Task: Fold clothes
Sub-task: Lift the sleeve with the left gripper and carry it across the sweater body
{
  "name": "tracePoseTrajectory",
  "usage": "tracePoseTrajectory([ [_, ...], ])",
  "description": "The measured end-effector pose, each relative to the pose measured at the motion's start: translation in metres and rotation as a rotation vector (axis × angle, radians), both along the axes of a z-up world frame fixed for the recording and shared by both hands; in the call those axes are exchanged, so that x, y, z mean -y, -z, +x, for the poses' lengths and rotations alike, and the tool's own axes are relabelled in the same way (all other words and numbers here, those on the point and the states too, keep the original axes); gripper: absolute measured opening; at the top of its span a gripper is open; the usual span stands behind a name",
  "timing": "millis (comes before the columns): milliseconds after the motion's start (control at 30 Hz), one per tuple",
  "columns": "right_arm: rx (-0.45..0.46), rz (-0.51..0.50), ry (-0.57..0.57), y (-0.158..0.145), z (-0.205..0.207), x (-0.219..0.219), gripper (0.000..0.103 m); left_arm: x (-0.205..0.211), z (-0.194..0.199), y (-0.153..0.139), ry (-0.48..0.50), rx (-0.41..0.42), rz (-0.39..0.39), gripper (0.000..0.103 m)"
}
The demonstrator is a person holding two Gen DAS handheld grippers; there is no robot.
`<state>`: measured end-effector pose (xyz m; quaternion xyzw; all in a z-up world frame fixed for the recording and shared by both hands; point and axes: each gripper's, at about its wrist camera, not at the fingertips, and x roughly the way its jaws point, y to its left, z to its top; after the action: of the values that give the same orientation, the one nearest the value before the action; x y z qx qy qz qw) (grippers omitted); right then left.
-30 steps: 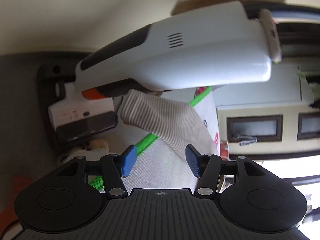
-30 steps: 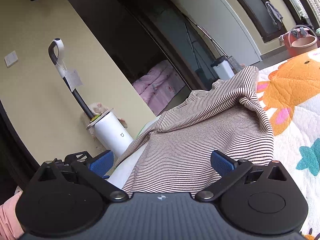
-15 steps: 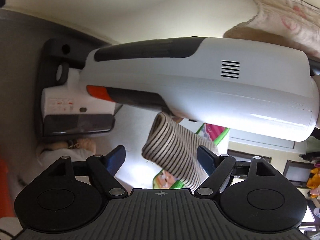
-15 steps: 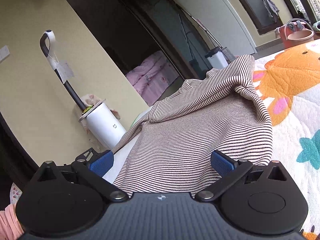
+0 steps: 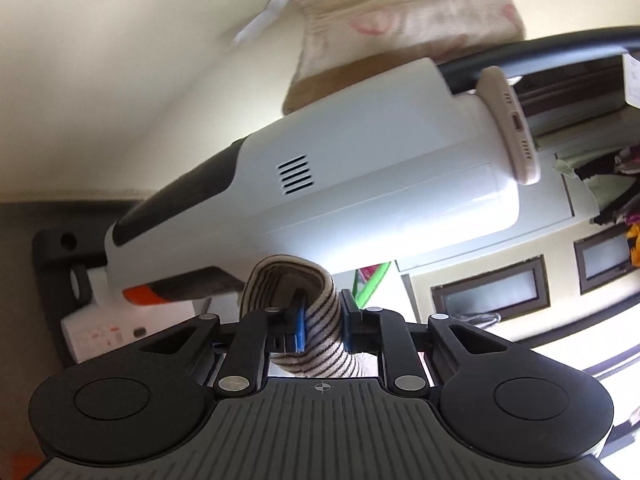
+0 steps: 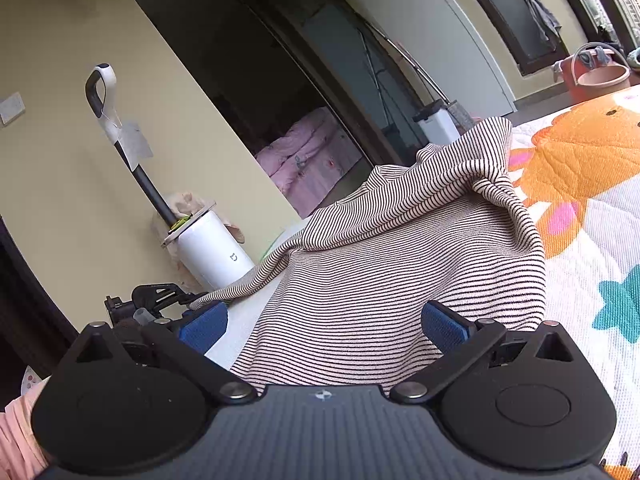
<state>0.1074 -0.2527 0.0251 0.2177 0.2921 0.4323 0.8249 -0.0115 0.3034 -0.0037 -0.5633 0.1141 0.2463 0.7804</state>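
A black-and-cream striped garment (image 6: 400,264) lies rumpled on a patterned play mat (image 6: 592,208), one sleeve stretching out to the left. My left gripper (image 5: 323,322) is shut on the sleeve end (image 5: 320,316), whose folded cuff loops up between the blue pads. In the right wrist view the left gripper (image 6: 156,300) shows at that sleeve's far end. My right gripper (image 6: 324,324) is open, its blue pads either side of the garment's near edge, holding nothing.
A white stick vacuum (image 5: 360,184) stands close in front of the left gripper; it also shows against the wall in the right wrist view (image 6: 212,252). A dark doorway with pink bedding (image 6: 308,160) is behind. A pink basin (image 6: 596,76) sits far right.
My left gripper has closed on the striped sleeve end, which lay loose between its open pads before. The right gripper has stayed open and barely moved.
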Motion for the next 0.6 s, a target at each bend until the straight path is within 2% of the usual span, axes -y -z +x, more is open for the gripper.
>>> tracePoseTrajectory([
  [133, 0.010, 0.014, 0.001, -0.002, -0.001, 0.003, 0.103, 0.009, 0.012, -0.031, 0.061, -0.002, 0.090, 0.014],
  [200, 0.011, 0.021, 0.004, -0.002, -0.002, 0.004, 0.103, 0.015, 0.018, -0.042, 0.084, 0.009, 0.111, 0.014],
  [300, 0.016, 0.028, 0.005, -0.004, -0.002, 0.005, 0.103, 0.026, 0.036, -0.061, 0.137, -0.004, 0.161, 0.012],
  [400, 0.022, 0.033, 0.004, -0.004, -0.004, 0.006, 0.103, 0.044, 0.059, -0.082, 0.219, -0.008, 0.242, 0.012],
  [533, 0.021, 0.032, 0.004, -0.004, -0.004, 0.006, 0.103, 0.081, 0.088, -0.101, 0.436, 0.011, 0.367, 0.014],
  [567, 0.022, 0.032, 0.004, -0.004, -0.004, 0.006, 0.103, 0.092, 0.093, -0.105, 0.500, 0.016, 0.402, 0.018],
  [600, 0.022, 0.031, 0.004, -0.004, -0.004, 0.006, 0.103, 0.102, 0.097, -0.106, 0.555, 0.029, 0.421, 0.028],
])
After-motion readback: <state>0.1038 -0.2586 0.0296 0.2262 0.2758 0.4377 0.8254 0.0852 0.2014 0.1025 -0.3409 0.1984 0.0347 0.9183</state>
